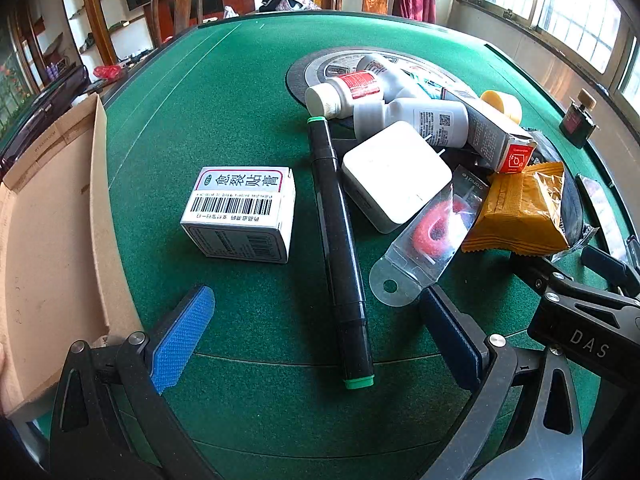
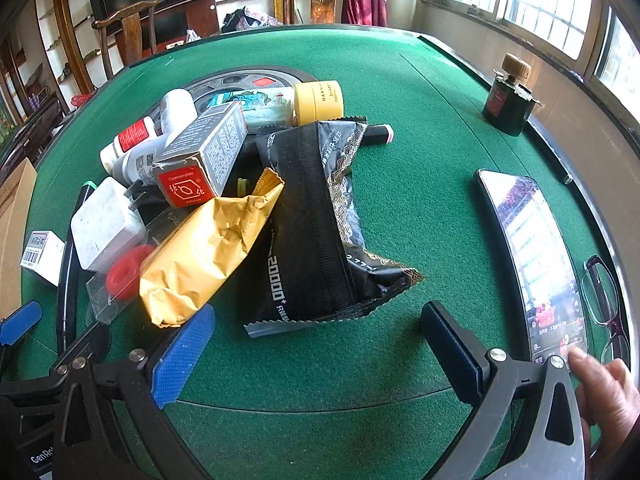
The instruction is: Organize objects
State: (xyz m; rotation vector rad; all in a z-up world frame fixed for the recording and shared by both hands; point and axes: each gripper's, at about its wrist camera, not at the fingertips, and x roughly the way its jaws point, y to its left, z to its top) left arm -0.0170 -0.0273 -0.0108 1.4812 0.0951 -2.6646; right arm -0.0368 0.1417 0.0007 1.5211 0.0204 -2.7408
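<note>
While both grippers hover low over the green felt desk (image 1: 248, 100), their jaws stand wide and hold nothing. Between the left gripper (image 1: 316, 332) pads lies a long black marker (image 1: 340, 240) with green caps; a white carton (image 1: 240, 212) sits left of centre, a rounded white charger (image 1: 394, 176) to its right. Ahead of the right gripper (image 2: 320, 340) lie a crinkled gold packet (image 2: 208, 252) and a glossy black pouch (image 2: 312, 232). A hand (image 2: 608, 396) shows at lower right, beside a phone (image 2: 532, 248).
</note>
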